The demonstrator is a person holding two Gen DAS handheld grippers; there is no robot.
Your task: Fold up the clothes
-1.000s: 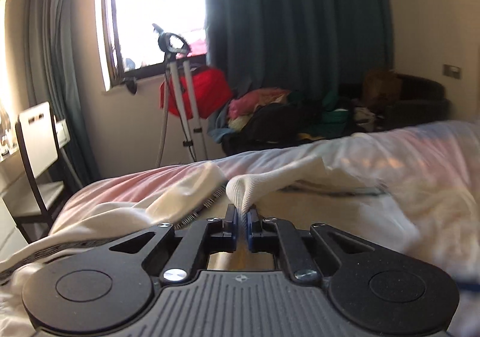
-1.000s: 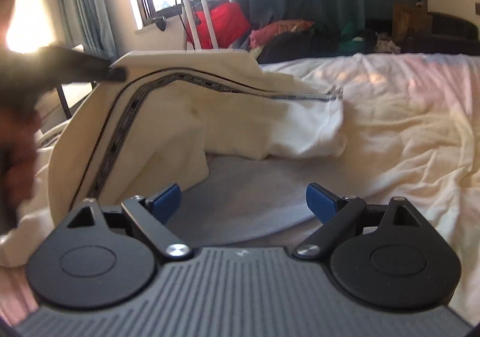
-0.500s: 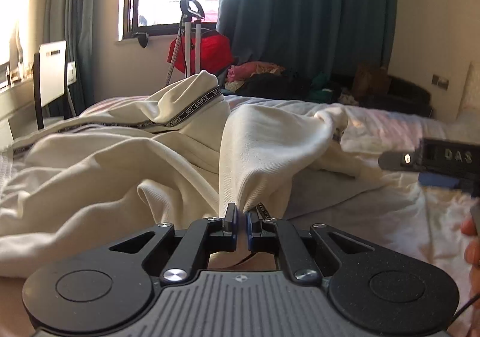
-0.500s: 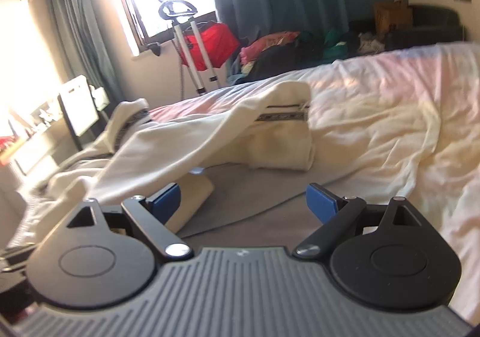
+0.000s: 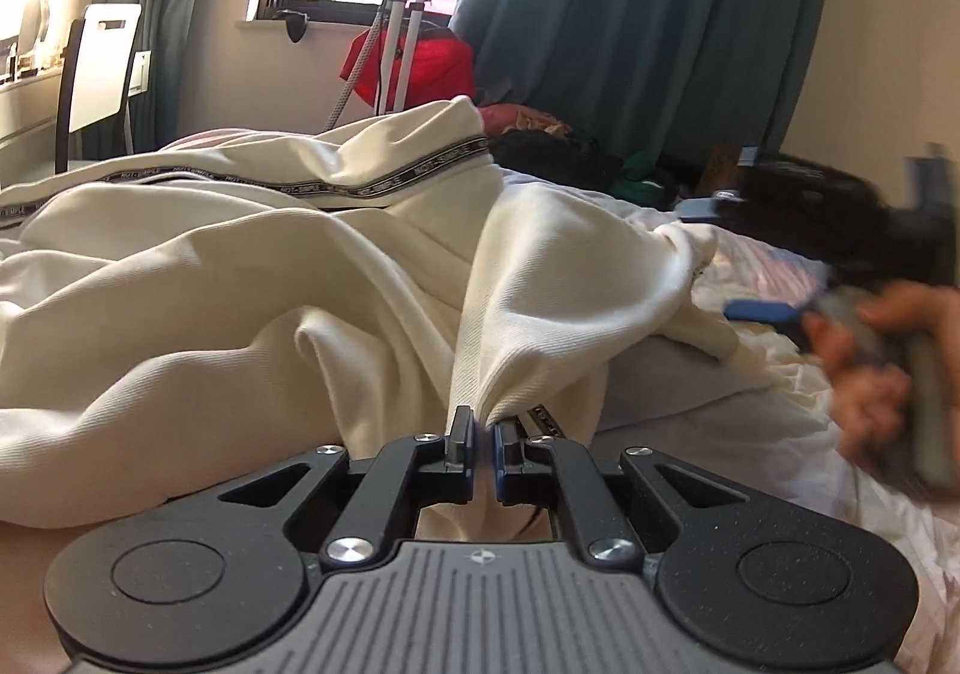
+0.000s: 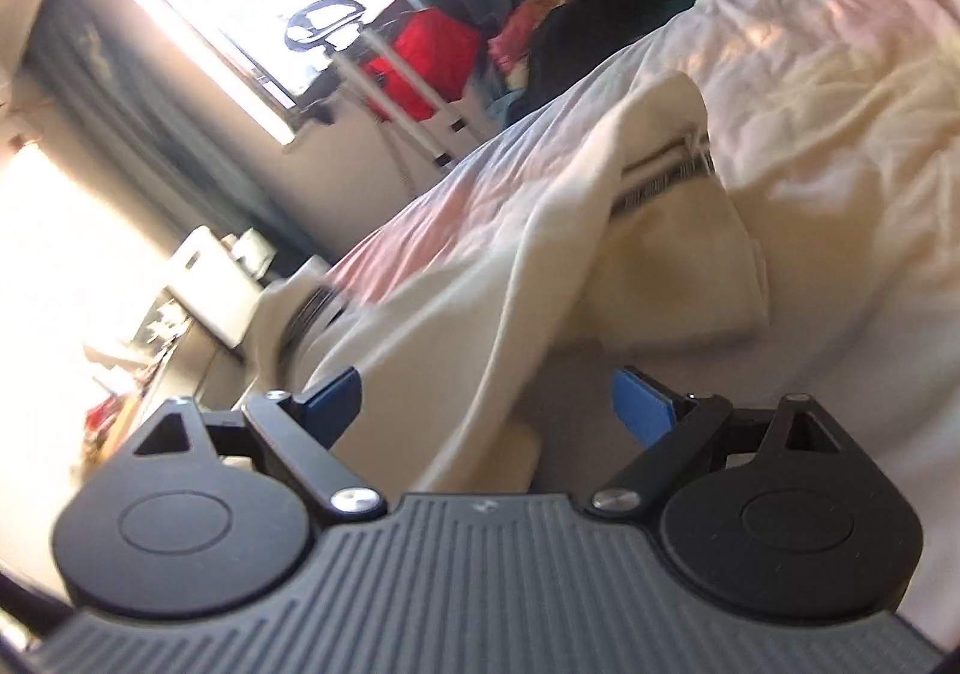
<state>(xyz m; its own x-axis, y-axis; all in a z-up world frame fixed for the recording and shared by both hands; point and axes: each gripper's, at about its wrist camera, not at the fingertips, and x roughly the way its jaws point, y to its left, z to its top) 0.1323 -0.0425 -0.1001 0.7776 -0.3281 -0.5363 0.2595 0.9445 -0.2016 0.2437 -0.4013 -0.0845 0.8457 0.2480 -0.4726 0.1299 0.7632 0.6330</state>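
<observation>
Cream knit fabric fills the left wrist view: a cream garment with a lettered black stripe (image 5: 384,176) lies heaped across the bed (image 5: 750,422), and the left gripper (image 5: 483,449) has its fingers pinched tight on a fold of it, the cloth rising from the pads in a taut ridge. A second ago that same pinch was held high with only a tip of cloth showing; now it sits low, close to the mattress, with the bulk of the garment draped ahead. At the right edge, blurred by motion, a hand (image 5: 870,368) carries the other tool.

From the right wrist, the view has tilted sharply compared with half a second ago. The right gripper (image 6: 487,401) stands wide apart and holds nothing; a draped edge of the cream garment (image 6: 480,278) runs down between its blue pads (image 6: 642,404). Judging by that, the right side seems to be swinging in for a second hold, so the piece can be spread or doubled over.
</observation>
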